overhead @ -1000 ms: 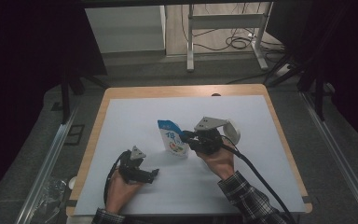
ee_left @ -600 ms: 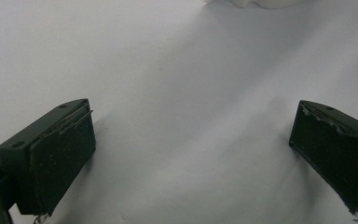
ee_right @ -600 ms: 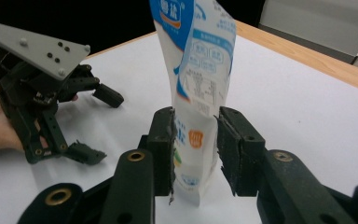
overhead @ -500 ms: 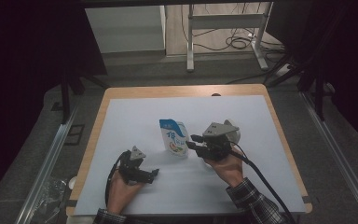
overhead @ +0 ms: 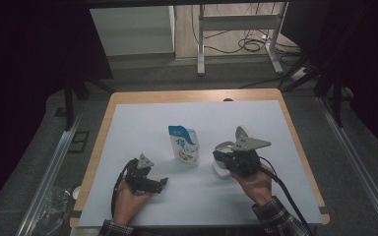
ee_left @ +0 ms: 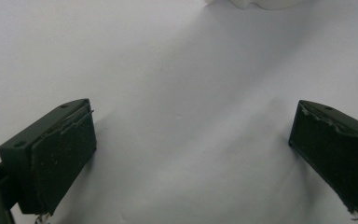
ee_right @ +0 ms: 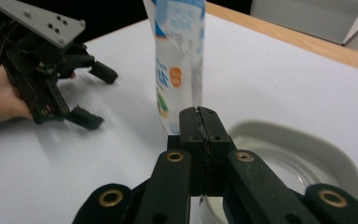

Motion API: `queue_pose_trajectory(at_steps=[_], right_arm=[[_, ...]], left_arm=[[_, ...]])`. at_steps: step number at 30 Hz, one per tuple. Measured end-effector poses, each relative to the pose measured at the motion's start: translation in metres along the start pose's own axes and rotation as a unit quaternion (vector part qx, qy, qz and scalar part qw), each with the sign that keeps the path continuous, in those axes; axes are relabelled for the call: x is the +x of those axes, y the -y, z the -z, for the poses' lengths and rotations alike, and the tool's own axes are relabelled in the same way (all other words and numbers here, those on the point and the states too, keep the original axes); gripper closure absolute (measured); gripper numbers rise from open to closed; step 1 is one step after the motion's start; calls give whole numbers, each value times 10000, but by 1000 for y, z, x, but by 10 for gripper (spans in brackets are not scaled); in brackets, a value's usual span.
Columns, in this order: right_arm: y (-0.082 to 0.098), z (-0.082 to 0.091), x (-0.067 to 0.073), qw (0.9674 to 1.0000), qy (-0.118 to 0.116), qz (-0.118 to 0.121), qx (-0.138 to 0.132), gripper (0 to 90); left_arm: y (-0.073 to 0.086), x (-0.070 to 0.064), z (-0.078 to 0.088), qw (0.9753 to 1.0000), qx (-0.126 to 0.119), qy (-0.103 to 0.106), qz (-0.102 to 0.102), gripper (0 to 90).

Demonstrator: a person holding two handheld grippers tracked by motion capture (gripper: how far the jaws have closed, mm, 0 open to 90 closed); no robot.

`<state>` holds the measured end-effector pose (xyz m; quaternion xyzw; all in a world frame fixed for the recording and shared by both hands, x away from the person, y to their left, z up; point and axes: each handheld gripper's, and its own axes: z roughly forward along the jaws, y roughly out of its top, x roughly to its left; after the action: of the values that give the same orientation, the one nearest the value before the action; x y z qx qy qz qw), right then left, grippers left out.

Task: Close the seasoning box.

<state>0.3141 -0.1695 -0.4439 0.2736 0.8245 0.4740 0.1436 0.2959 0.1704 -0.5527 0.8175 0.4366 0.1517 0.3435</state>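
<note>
White sheet [overhead: 142, 128] covers the table, and a pouch [overhead: 183, 144] stands upright near its middle. Just right of the pouch lies a white dish [overhead: 221, 167]. The right gripper [ee_right: 200, 122], jaws pressed together and empty, is over the dish, pointing at the pouch. The left gripper [overhead: 160, 184], jaws wide and empty, rests left of the pouch. I judge nothing is grasped yet; the work is at its beginning.

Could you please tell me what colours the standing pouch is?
The pouch is white with blue print and small orange and green marks, clearest in the right gripper view.
</note>
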Motion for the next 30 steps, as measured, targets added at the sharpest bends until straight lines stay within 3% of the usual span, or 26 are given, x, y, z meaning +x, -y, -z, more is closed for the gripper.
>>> queue_pose_trajectory(at_steps=[16, 27, 30], right_arm=[[30, 43, -20, 9989, 383, -249, 90, 892], [45, 66, -37, 9959, 773, -459, 136, 892], [47, 68, -49, 9938, 979, -515, 136, 892]], left_arm=[[0, 0, 0, 10000, -14, -14, 3, 6], [0, 0, 0, 10000, 1, -11, -16, 7], [0, 0, 0, 10000, 1, -11, -14, 7]])
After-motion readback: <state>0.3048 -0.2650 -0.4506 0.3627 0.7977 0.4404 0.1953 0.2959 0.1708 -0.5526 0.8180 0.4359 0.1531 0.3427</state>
